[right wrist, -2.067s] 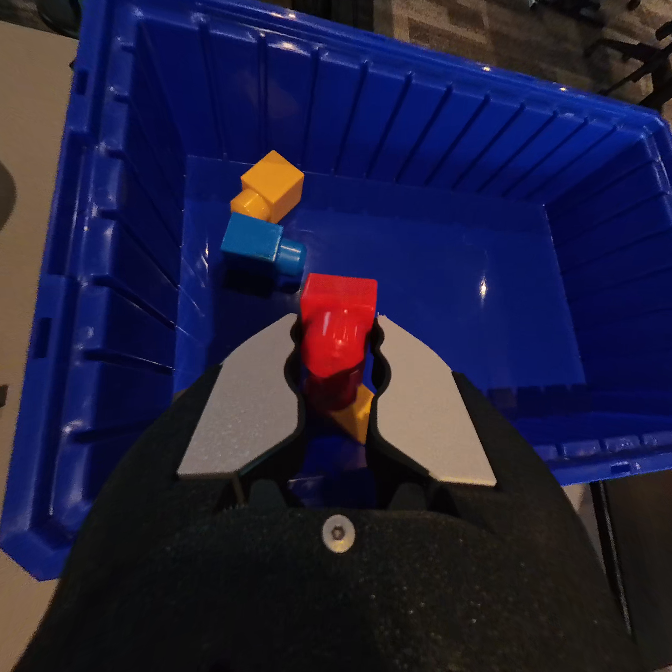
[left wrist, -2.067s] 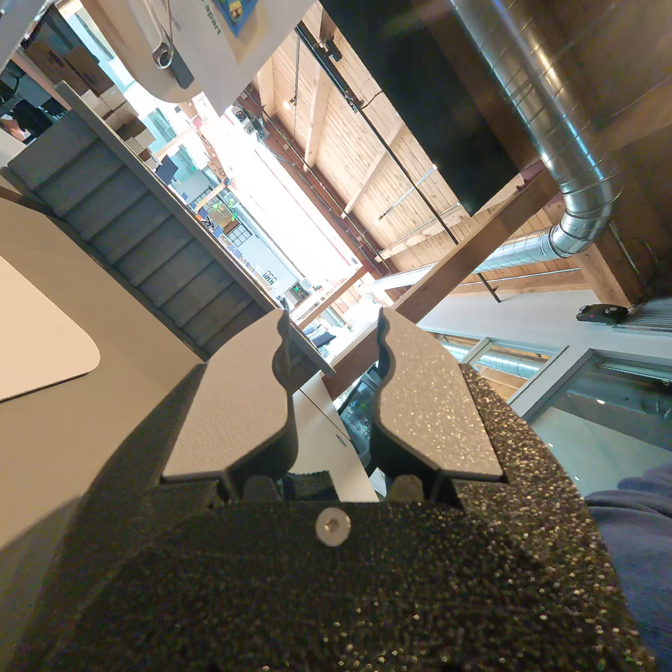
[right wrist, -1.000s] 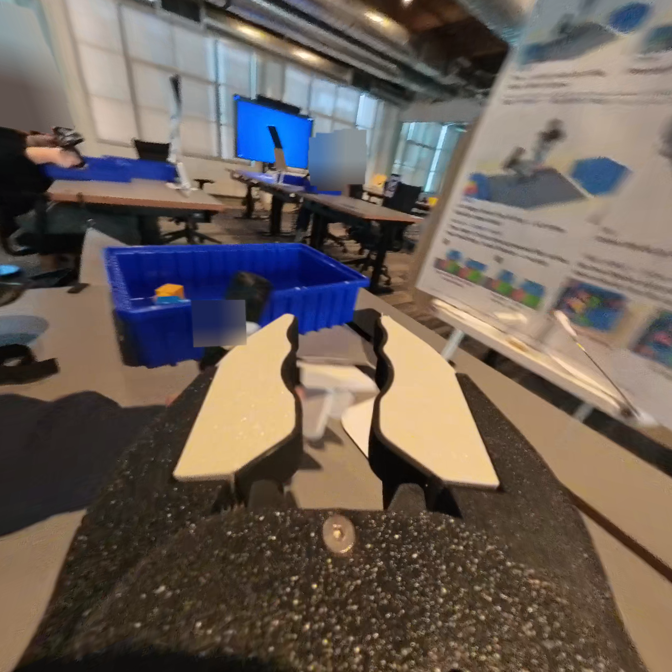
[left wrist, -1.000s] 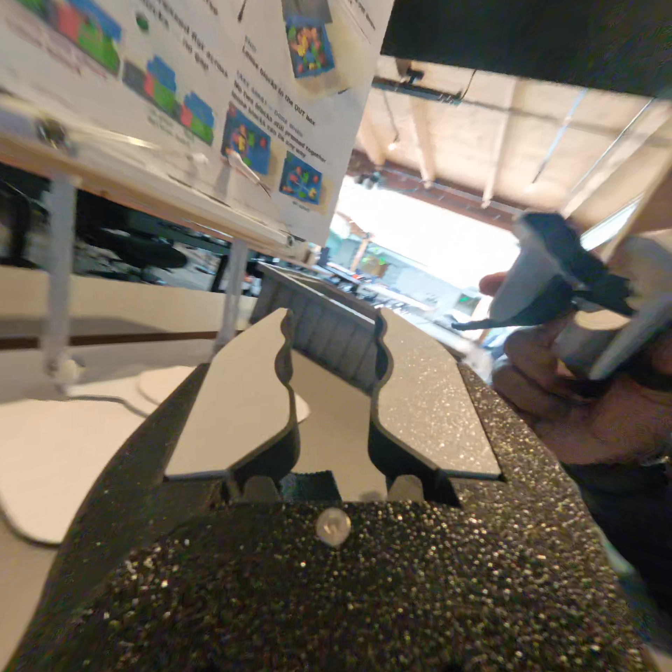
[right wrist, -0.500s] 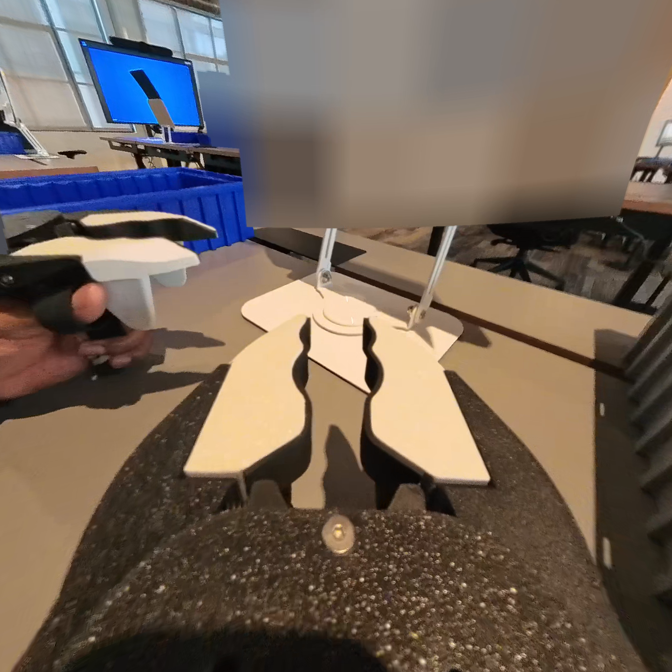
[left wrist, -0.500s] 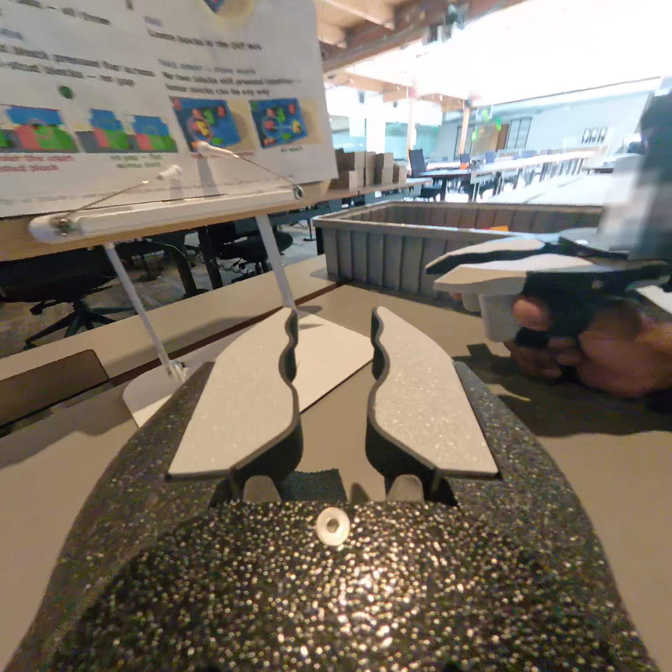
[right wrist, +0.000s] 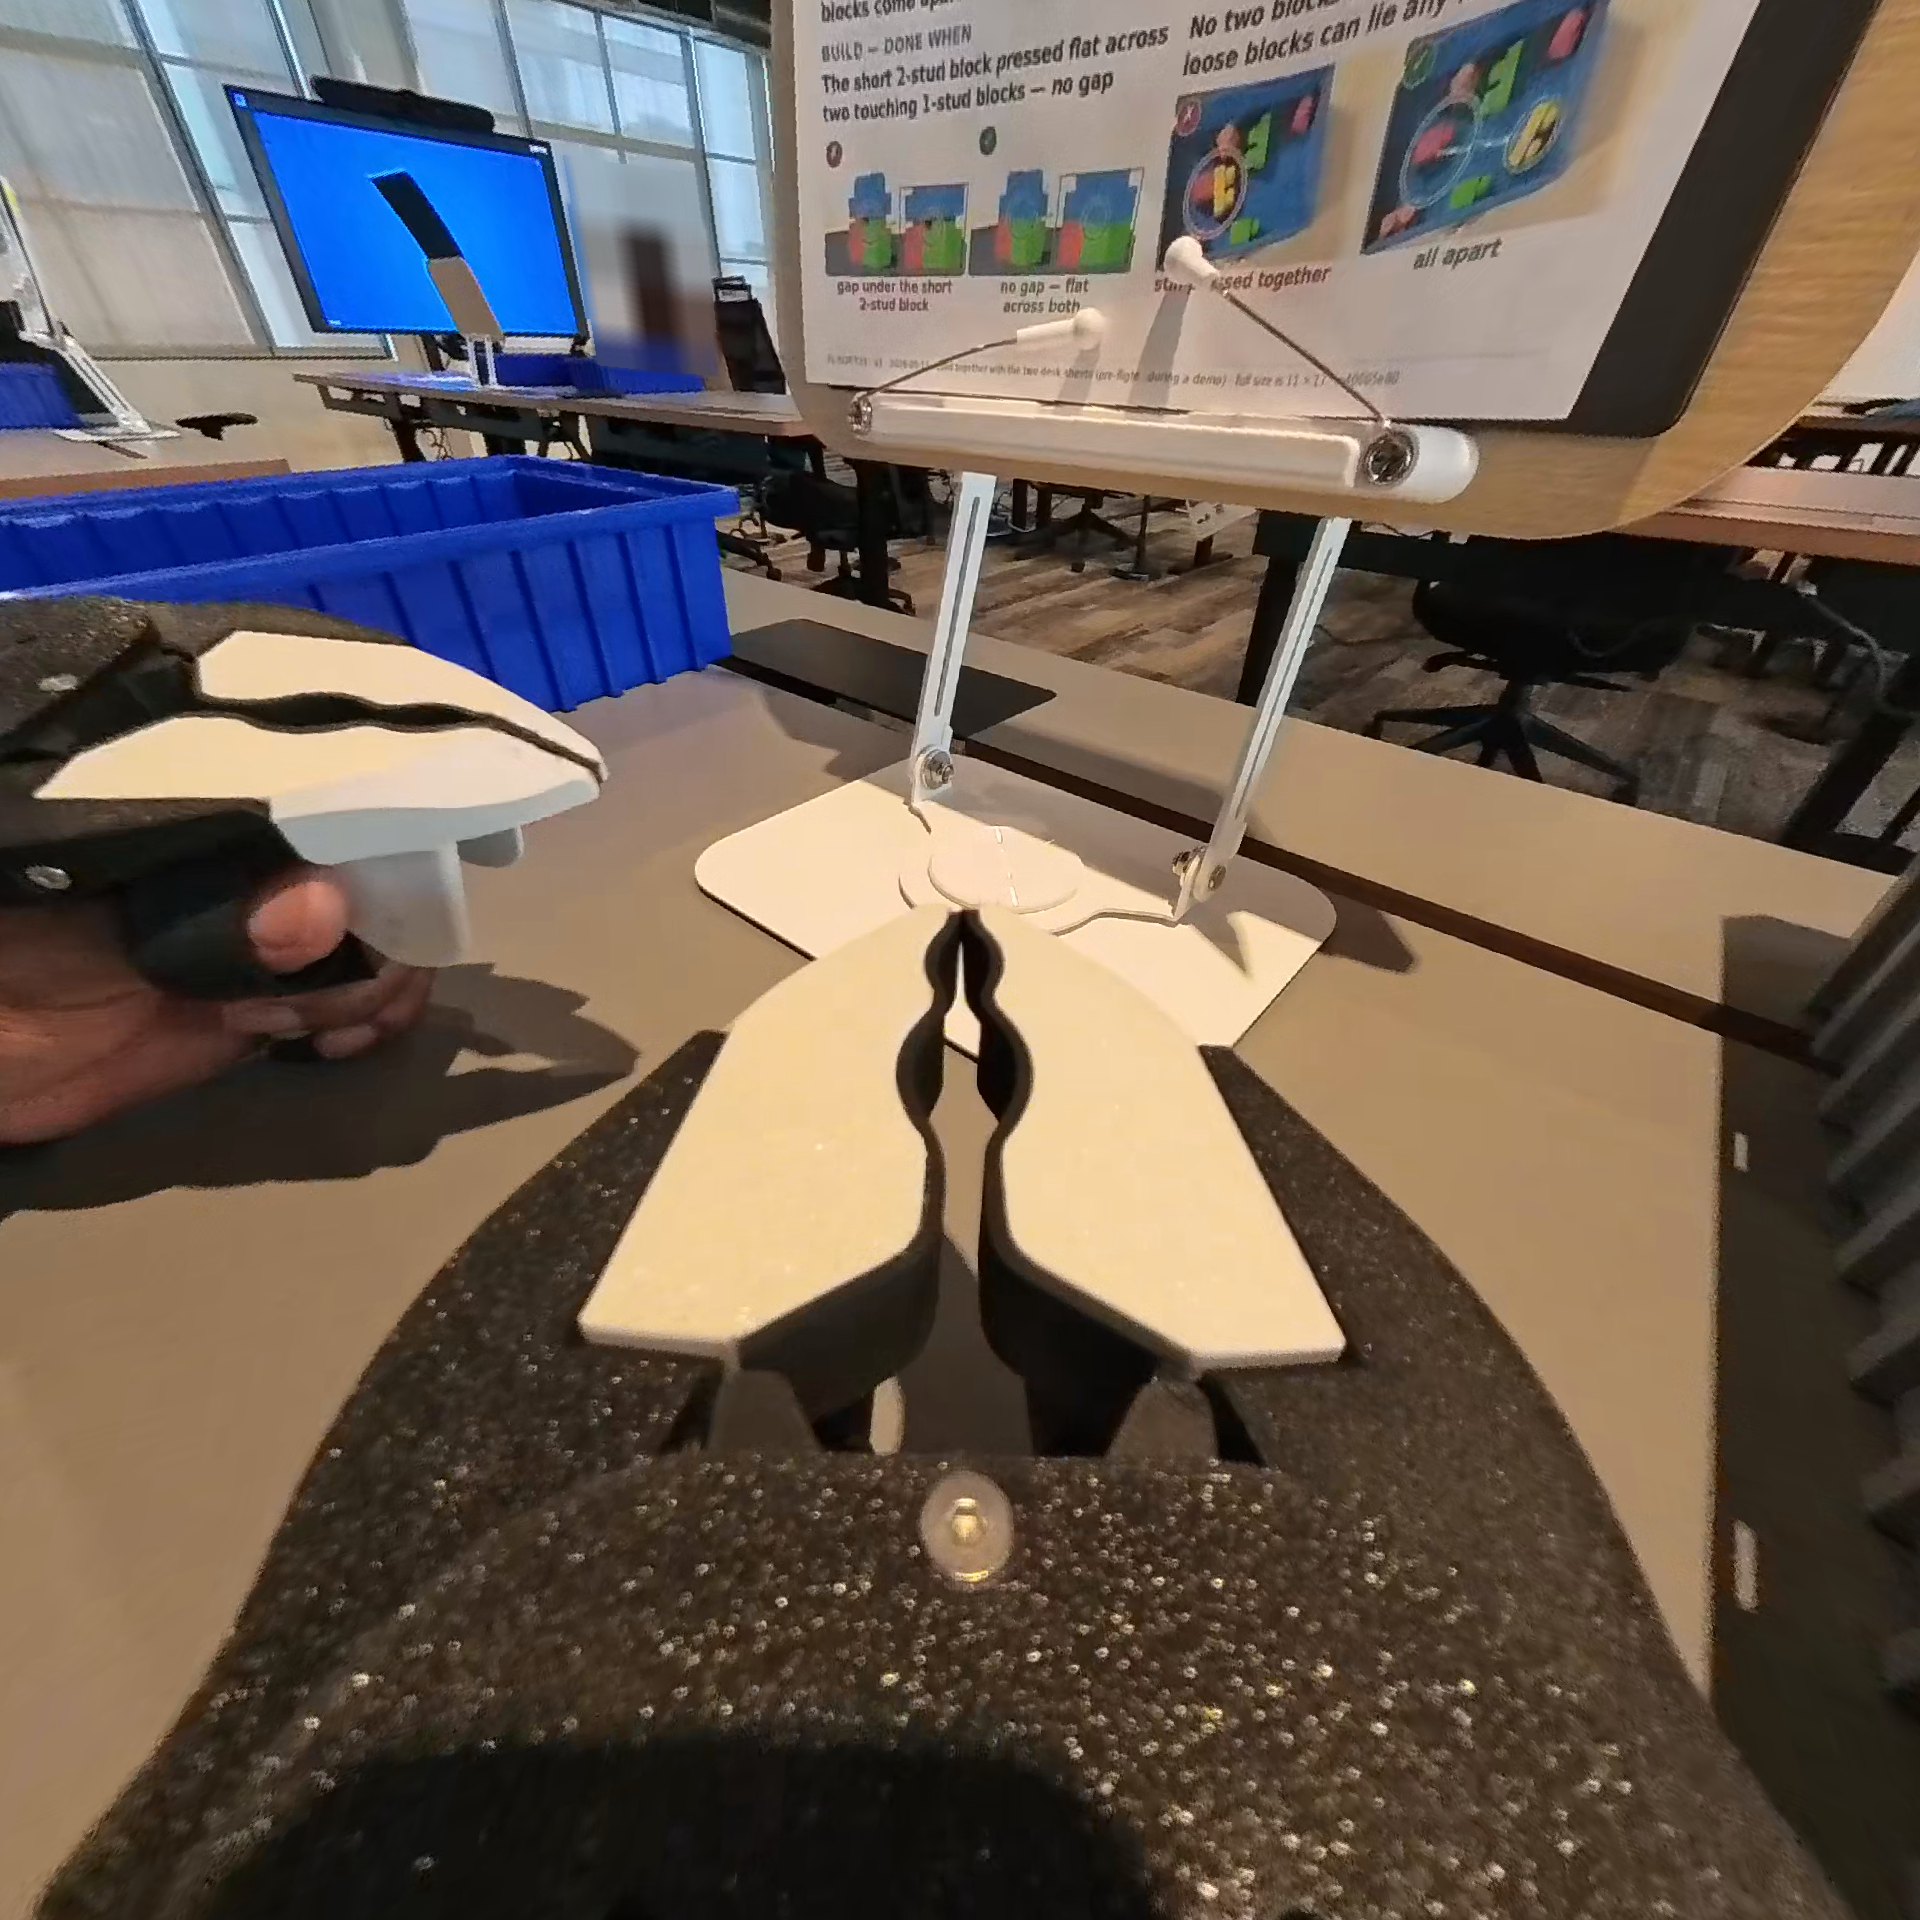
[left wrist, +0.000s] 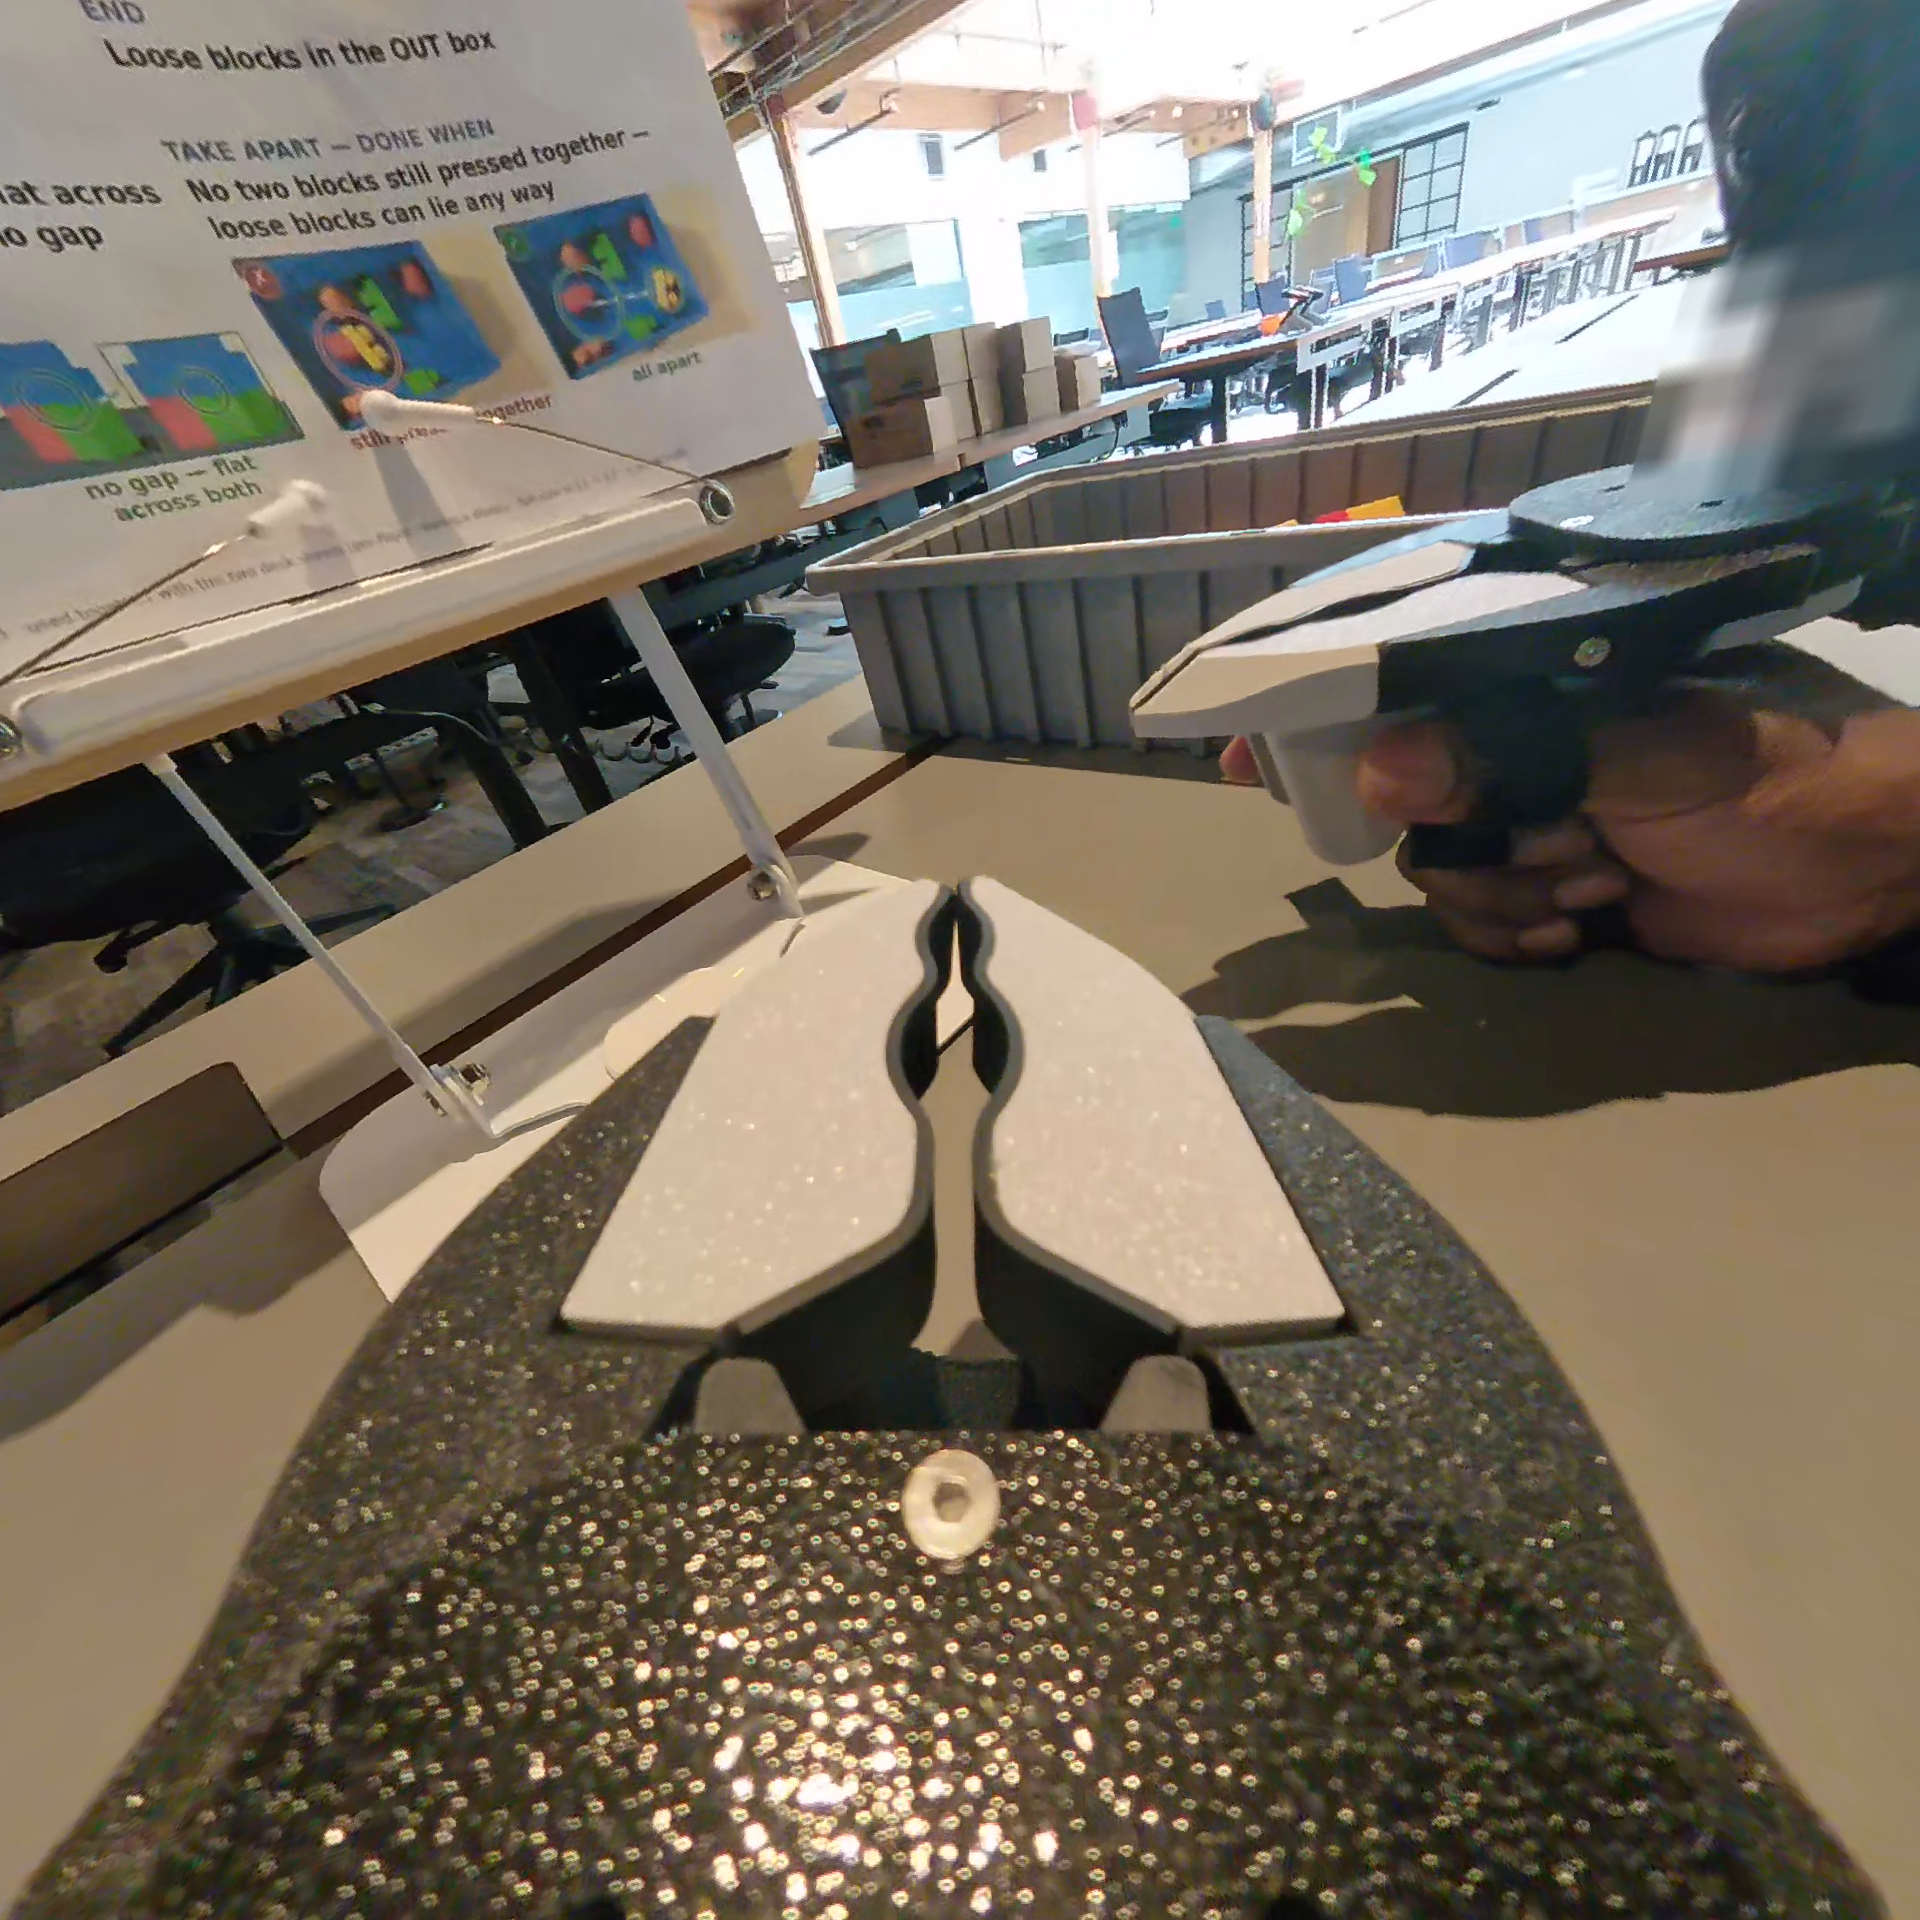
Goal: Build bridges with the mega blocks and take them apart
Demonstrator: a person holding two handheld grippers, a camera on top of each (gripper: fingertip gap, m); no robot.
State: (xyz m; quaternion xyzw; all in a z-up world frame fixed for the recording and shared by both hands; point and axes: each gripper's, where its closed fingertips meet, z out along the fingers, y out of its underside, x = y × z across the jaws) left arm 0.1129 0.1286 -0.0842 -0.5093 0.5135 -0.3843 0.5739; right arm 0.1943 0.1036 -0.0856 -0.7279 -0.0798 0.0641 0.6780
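My left gripper (left wrist: 956, 896) is shut and empty, low over the grey-brown table, pointing at the white base of a sheet stand. My right gripper (right wrist: 962, 923) is shut and empty too, aimed at the same base from the other side. Each shows in the other's view, held in a hand: the right one (left wrist: 1164, 686) at right, the left one (right wrist: 582, 764) at left. A blue bin (right wrist: 520, 582) stands at the left back. A grey bin (left wrist: 1091, 613) stands at the right back, with bits of red and yellow blocks (left wrist: 1361, 509) showing over its rim. No block is on the table.
An instruction sheet on a wooden board (right wrist: 1299, 208) stands on a white stand whose base (right wrist: 1195, 935) lies just ahead of both grippers. The grey bin's wall also shows at the right wrist view's right edge (right wrist: 1870, 1091). Desks, chairs and a blue screen (right wrist: 405, 229) are behind. My hands' fingertips stand some 9 centimetres from each other.
The right gripper let go of a red block in the blue bin and came out. Both grippers swung down to the table and, in the last half second, closed from open to shut.
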